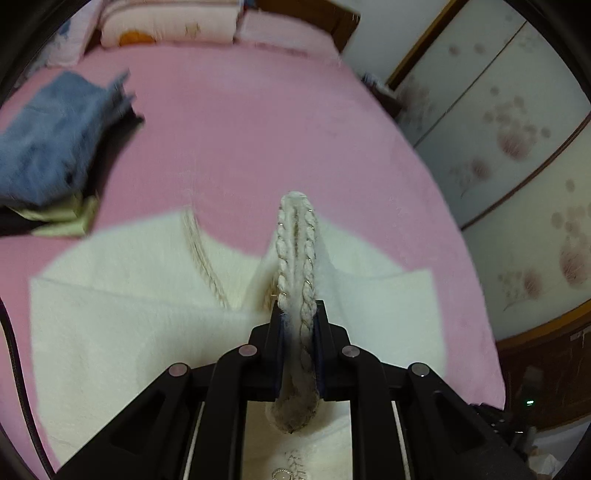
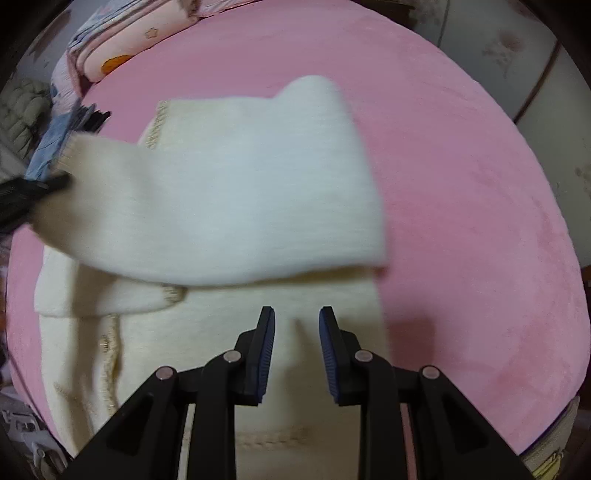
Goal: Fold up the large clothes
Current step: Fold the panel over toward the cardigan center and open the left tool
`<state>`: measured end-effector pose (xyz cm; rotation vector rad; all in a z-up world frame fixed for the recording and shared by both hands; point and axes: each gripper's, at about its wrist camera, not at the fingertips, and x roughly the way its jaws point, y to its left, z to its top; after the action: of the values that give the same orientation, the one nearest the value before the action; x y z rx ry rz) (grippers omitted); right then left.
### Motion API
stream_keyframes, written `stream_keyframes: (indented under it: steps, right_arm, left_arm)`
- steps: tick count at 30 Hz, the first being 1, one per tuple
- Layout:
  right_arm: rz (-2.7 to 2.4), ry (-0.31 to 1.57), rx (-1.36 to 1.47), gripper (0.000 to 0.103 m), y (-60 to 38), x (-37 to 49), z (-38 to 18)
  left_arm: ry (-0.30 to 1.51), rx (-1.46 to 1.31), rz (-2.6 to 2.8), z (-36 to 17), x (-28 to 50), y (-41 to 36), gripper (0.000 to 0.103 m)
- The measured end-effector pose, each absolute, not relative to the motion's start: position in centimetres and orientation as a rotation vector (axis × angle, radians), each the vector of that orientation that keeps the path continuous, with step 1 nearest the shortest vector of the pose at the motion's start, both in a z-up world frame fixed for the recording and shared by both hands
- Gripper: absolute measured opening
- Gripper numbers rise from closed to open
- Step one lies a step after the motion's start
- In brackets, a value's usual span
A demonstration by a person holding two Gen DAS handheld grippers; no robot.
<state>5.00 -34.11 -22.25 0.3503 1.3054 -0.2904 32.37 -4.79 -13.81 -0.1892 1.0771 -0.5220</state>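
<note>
A cream knit cardigan [image 1: 122, 317] with braided trim lies on the pink bed [image 1: 258, 122]. My left gripper [image 1: 297, 314] is shut on a braided cuff edge [image 1: 295, 236] of the cardigan, which stands up between the fingers. In the right wrist view the cardigan [image 2: 295, 306] lies under my right gripper [image 2: 297, 314], which is open and empty just above the fabric. A sleeve [image 2: 221, 184] is stretched across the cardigan toward the left, where the left gripper [image 2: 22, 192] holds its cuff.
A stack of folded clothes with blue denim on top [image 1: 51, 140] sits at the bed's left side. Pillows [image 1: 166, 22] lie at the headboard. A floral wardrobe [image 1: 517, 140] stands to the right of the bed. The pink bedspread [image 2: 461, 184] extends right of the cardigan.
</note>
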Motion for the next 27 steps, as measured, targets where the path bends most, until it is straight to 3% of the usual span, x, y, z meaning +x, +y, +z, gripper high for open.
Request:
stream_keyframes:
  steps: [5,16,20,23,27]
  right_arm:
    - [-0.318,1.299,0.339,0.03,-35.7,5.1,-22.9]
    - [-0.279,1.318,0.225,0.03,-35.0,8.3,-26.3]
    - [-0.278,1.284,0.213,0.03,-34.7,8.2,-25.7]
    - [-0.284,1.288,0.203,0.03,-34.4,7.5,-25.8]
    - [-0.286,1.321,0.195,0.03,-34.1,7.5,-25.6]
  left_arm:
    - [1.082,-0.22,-0.438,-13.2,32.1,-0.3,0.011]
    - [1.267,-0.184,-0.233,-24.9,31.0,4.2,0.012]
    - [1.13,-0.131,-0.248,-22.3,30.9,3.2,0.011]
    - [1.131,-0.086,-0.232,-22.7,31.2,3.0,0.012]
    - [1.242,-0.028,-0.173,-25.8,31.7,2.9,0.022]
